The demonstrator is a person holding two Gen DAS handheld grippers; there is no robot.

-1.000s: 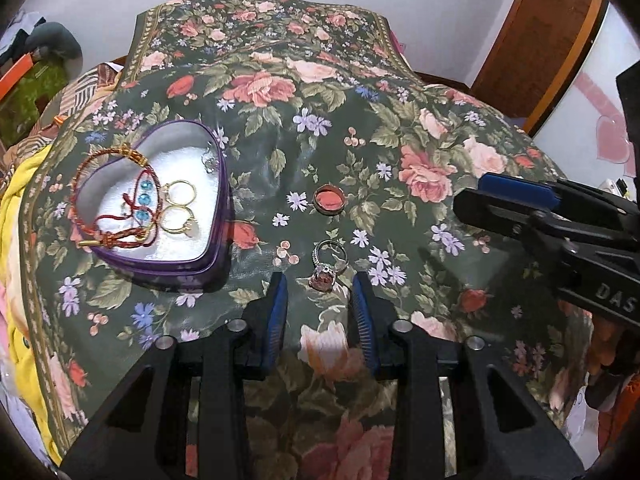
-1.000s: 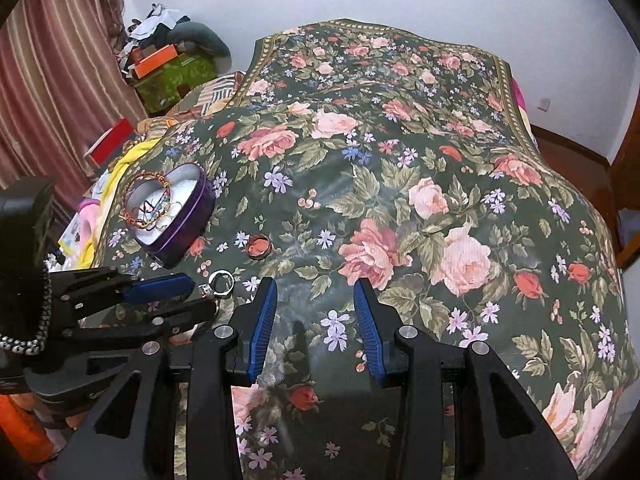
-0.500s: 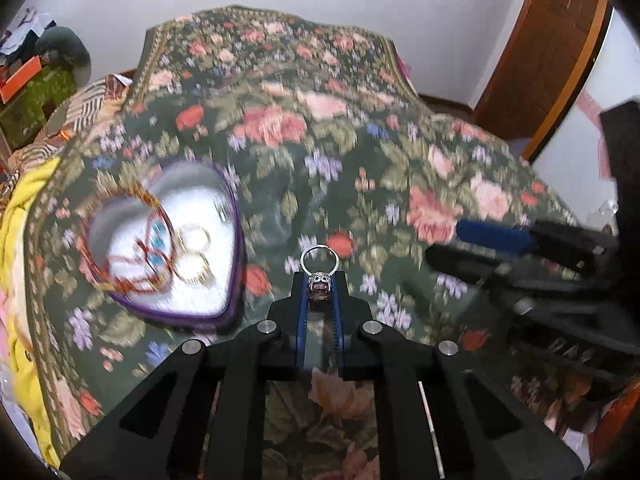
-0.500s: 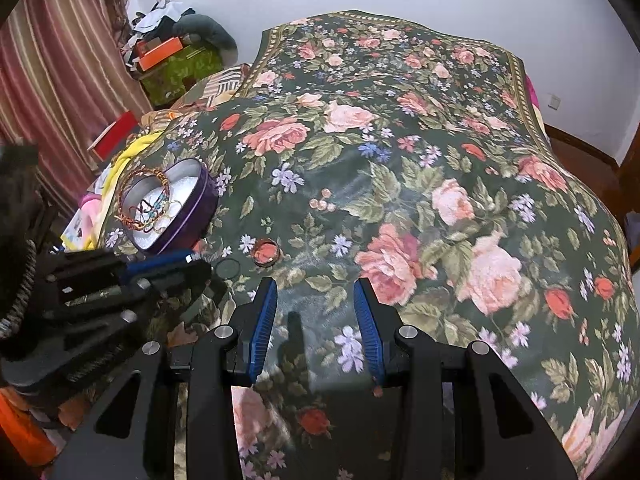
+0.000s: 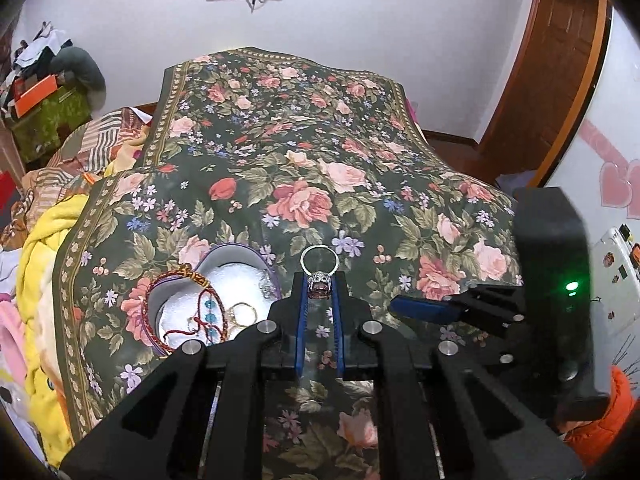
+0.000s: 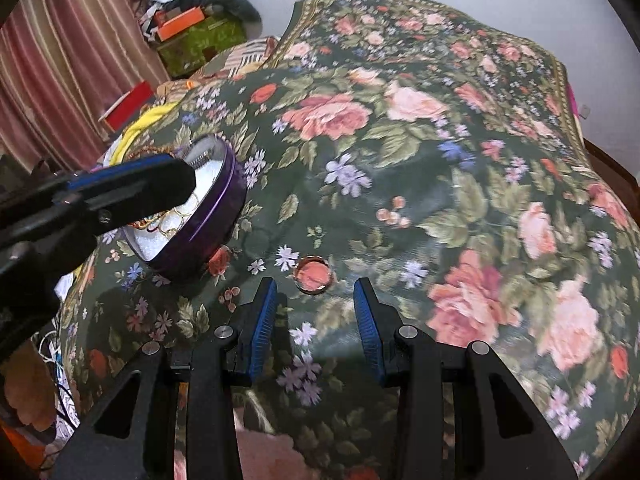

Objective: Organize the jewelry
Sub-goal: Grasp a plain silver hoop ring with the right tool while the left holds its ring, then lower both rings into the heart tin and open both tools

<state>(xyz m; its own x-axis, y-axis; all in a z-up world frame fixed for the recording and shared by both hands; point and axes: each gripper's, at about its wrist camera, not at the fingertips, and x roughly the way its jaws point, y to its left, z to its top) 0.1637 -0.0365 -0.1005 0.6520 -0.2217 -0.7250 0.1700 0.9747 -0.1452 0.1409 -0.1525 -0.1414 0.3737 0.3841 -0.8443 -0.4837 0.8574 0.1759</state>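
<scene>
My left gripper (image 5: 319,286) is shut on a silver ring with a dark red stone (image 5: 319,270), held in the air just right of the purple heart-shaped tin (image 5: 224,250). The tin holds a red cord bracelet (image 5: 204,312), gold rings (image 5: 243,313) and other small pieces. In the right wrist view the same tin (image 6: 218,208) lies at the left, partly hidden by the left gripper (image 6: 176,182). My right gripper (image 6: 316,292) stands open just above the cloth, with a round ring with a pink stone (image 6: 313,274) lying between and just beyond its fingertips.
A dark floral cloth (image 5: 320,184) covers the bed. Yellow and striped bedding (image 5: 52,240) is piled along its left edge, with boxes and clothes (image 5: 44,108) beyond. A wooden door (image 5: 552,80) stands at the right, and a curtain (image 6: 60,60) hangs at the left.
My left gripper shut on the silver ring lying on the cloth and lifted it up beside the tin. The right gripper moved forward and down toward the pink-stone ring.
</scene>
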